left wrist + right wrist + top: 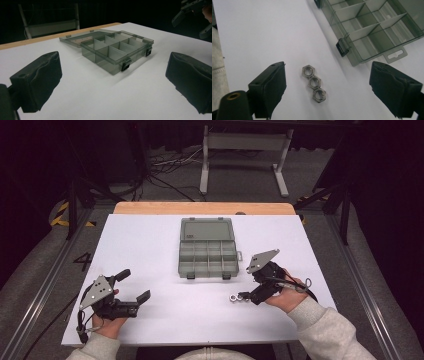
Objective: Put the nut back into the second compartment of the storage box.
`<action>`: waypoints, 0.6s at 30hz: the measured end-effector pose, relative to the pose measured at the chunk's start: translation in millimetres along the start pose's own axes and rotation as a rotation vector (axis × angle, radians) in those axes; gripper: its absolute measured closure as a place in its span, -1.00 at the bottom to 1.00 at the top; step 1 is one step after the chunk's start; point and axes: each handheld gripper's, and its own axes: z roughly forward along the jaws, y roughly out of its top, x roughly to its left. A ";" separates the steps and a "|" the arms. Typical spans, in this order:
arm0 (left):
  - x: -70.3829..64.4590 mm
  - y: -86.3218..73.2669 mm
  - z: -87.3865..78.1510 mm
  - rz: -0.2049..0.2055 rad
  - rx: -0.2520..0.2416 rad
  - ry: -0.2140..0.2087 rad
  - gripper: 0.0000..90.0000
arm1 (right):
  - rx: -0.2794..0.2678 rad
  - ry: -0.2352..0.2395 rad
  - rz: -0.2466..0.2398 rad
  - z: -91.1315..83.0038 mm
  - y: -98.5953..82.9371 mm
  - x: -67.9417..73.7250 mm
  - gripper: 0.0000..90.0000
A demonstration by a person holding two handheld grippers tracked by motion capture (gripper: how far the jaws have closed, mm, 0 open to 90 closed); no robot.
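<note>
A smoky grey compartment box (207, 252) lies open in the middle of the white table, its lid flat behind it and its cells empty. Three steel hex nuts (314, 83) lie touching in a short row on the table, just off the box's front right corner (238, 297). My right gripper (332, 85) hovers over them, open, with the nuts between its wide-set jaws but touching neither; in the high view the right gripper (251, 289) points left. My left gripper (134, 285) rests open at the front left, holding nothing, and faces the box (117, 50).
A wooden strip (200, 208) runs along the table's far edge. The box has two black latches (125, 65) on its front and a hang tab (395, 54) at its side. The table's left half (140, 245) is bare white surface.
</note>
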 end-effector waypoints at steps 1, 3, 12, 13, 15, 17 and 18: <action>0.1 0.1 0.0 0.003 0.001 -0.001 -0.97 | 0.020 0.007 -0.007 1.4 1.2 0.1 -0.64; -0.1 -0.1 0.2 0.000 -0.001 0.001 -0.97 | 0.053 0.016 -0.019 4.7 2.8 0.5 -0.62; 0.2 -0.2 0.6 0.003 0.001 0.005 -0.97 | 0.183 0.052 -0.045 23.1 2.4 0.8 -0.50; 0.3 -0.2 0.5 0.003 0.001 0.004 -0.97 | 0.197 0.061 -0.046 25.0 1.9 0.8 -0.46; 0.4 -0.2 0.4 0.002 0.002 0.004 -0.97 | 0.213 0.070 -0.047 27.2 1.3 0.8 -0.42; 0.4 -0.2 0.5 0.002 0.003 0.004 -0.97 | 0.241 0.069 -0.050 30.9 -0.1 1.1 -0.32; 0.4 -0.2 0.5 0.002 0.003 0.004 -0.97 | 0.262 0.079 -0.048 32.5 -0.9 0.8 -0.28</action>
